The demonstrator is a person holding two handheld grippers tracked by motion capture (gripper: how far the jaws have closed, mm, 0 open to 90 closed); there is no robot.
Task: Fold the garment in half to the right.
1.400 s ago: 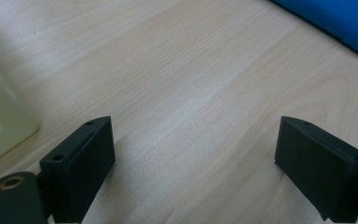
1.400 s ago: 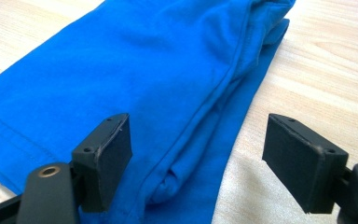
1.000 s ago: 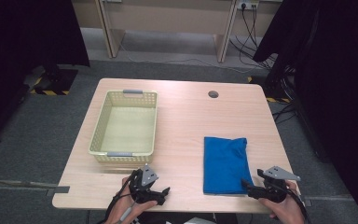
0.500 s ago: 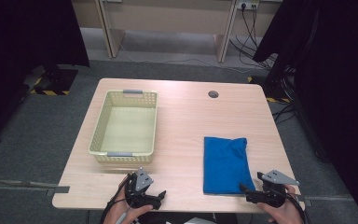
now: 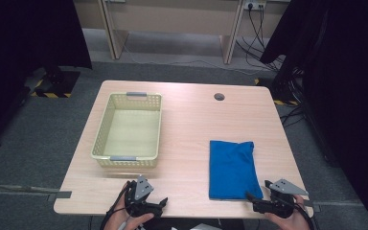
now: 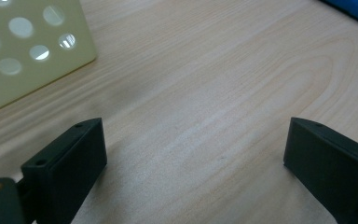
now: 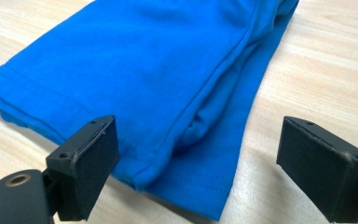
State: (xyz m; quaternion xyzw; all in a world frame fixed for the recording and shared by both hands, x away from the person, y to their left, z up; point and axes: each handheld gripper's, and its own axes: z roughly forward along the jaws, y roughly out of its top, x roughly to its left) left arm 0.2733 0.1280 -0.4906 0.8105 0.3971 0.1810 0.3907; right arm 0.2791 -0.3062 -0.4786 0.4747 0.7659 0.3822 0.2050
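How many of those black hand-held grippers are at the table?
2. The left gripper is at the table's near edge, just in front of the yellow basket. The right gripper is at the near right, beside the folded blue cloth.

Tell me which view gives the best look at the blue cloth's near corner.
The right gripper view: the folded blue cloth lies close, hems and layered corner sharp, ahead of the open right gripper. The high view shows its whole outline, small. The left gripper view catches a sliver at top right.
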